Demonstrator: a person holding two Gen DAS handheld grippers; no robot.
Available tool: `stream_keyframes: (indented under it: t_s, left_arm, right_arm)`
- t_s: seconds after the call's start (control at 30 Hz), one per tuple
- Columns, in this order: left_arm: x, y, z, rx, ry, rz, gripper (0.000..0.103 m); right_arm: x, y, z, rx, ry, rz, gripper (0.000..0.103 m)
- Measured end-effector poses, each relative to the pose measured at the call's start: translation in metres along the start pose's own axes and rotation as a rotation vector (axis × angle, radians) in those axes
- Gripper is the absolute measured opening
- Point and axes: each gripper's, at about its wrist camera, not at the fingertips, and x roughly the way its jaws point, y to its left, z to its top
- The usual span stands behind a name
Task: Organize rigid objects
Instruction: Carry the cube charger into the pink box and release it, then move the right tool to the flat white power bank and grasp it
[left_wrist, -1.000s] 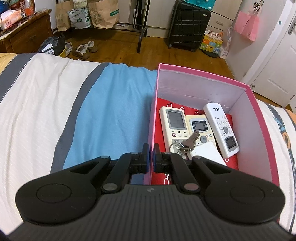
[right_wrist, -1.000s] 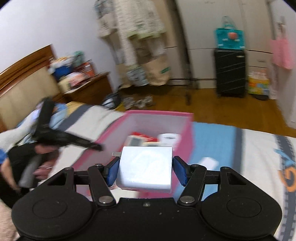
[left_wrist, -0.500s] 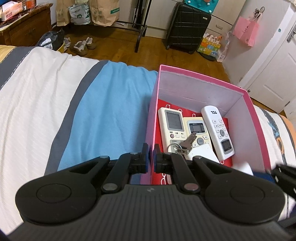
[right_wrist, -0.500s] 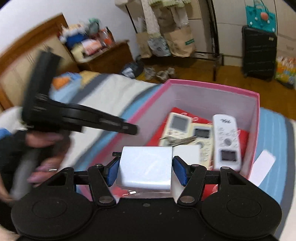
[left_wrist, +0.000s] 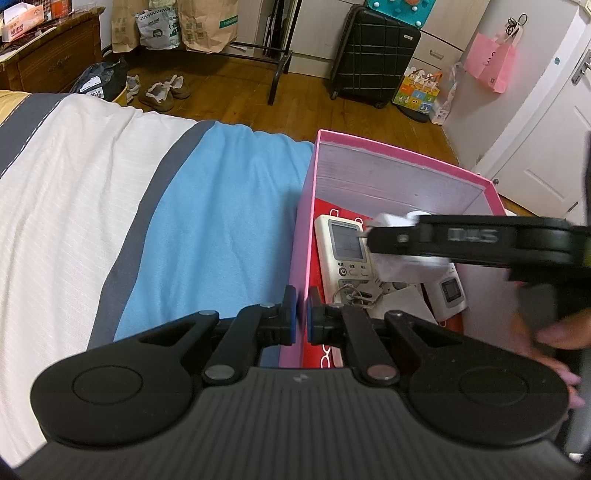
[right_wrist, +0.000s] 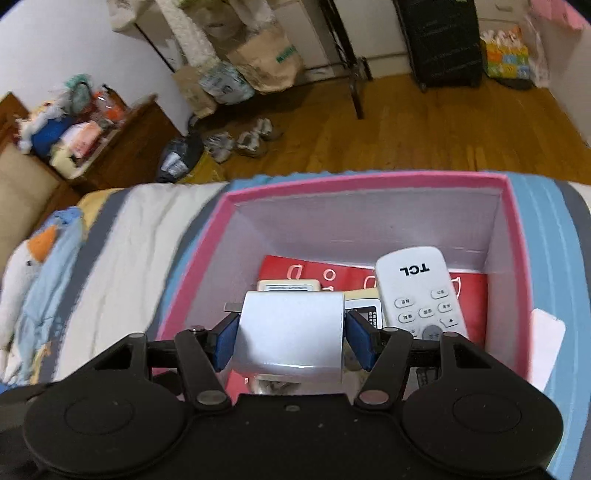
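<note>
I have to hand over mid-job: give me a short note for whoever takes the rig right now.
Left claw: shut on the near left wall of the pink cardboard box, steadying it on the striped bedspread.
Right claw: shut on a white rectangular block, held over the box interior.
Done: white TCL remote, two cream remotes and a bunch of keys already lie in the box.
Left: lower the block into the box and release it. A white card lies on the bed outside the box's right wall; probably next.
</note>
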Motion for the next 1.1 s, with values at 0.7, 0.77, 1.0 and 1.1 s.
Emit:
stream_keyframes:
  t_s: [0.7,0.77,1.0,1.1]
  left_arm:
    - [-0.005,-0.009,0.0,0.023,-0.011,0.038,0.003]
    - [-0.004,-0.01,0.0,0.028,-0.014,0.045,0.003]
    - [-0.003,-0.012,0.001,0.034,-0.01,0.058,0.003]
    - [-0.003,-0.012,0.001,0.034,-0.01,0.06,0.003]
  right_arm:
    - [-0.171,-0.054,-0.039,-0.155,-0.2,0.07,0.072]
    - [-0.175,-0.071,-0.043,-0.138,-0.189,0.048,0.072]
    - [-0.149,-0.134,-0.062,0.034,-0.136,0.031,0.072]
    - [-0.125,-0.157,-0.064,0.161,-0.083,0.076,0.071]
